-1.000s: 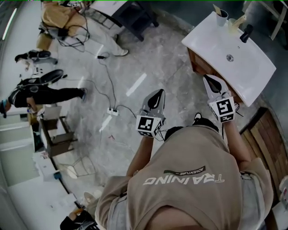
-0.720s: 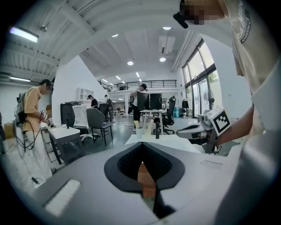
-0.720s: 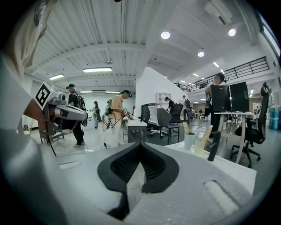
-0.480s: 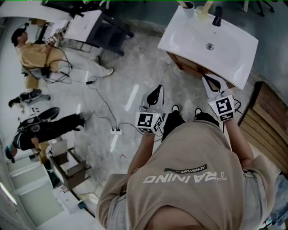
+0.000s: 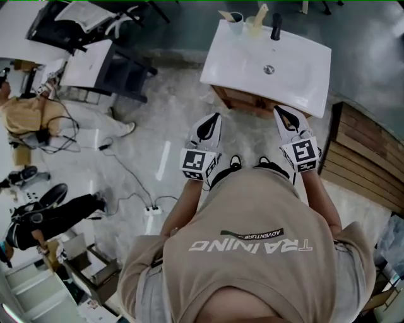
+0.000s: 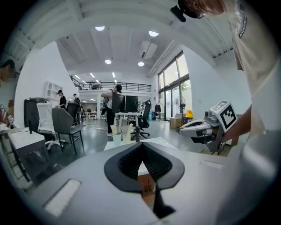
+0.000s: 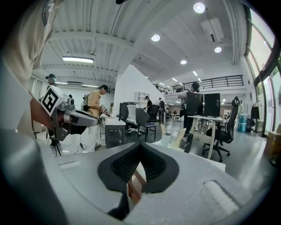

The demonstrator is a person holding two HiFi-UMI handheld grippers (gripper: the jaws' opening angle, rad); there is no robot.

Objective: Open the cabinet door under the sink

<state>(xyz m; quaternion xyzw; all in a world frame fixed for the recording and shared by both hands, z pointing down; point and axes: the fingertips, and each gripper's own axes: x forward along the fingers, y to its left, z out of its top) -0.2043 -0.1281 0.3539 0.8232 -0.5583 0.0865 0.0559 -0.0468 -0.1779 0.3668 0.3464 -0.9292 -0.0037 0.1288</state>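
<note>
A white sink (image 5: 252, 60) stands straight ahead, with the wooden cabinet (image 5: 240, 101) showing under its near edge. The cabinet door's front is mostly hidden from above. My left gripper (image 5: 214, 118) is shut and empty, held in the air just short of the cabinet's left part. My right gripper (image 5: 278, 111) is also shut and empty, with its tip near the sink's front rim. In the left gripper view the cabinet door (image 6: 147, 186) shows through the slit below the meeting tips, and the sink top (image 6: 151, 141) lies beyond. A brown cabinet edge (image 7: 135, 181) shows in the right gripper view.
A black tap (image 5: 276, 26), a cup (image 5: 236, 19) and a pale bottle (image 5: 255, 22) stand at the sink's back. A slatted wooden panel (image 5: 363, 161) lies to the right. A power strip with cables (image 5: 151, 210) is on the floor at left, near seated people and desks (image 5: 95, 63).
The sink has come from the upper right to straight ahead and nearer as the person turned toward it. Both grippers stayed shut and now point at the cabinet.
</note>
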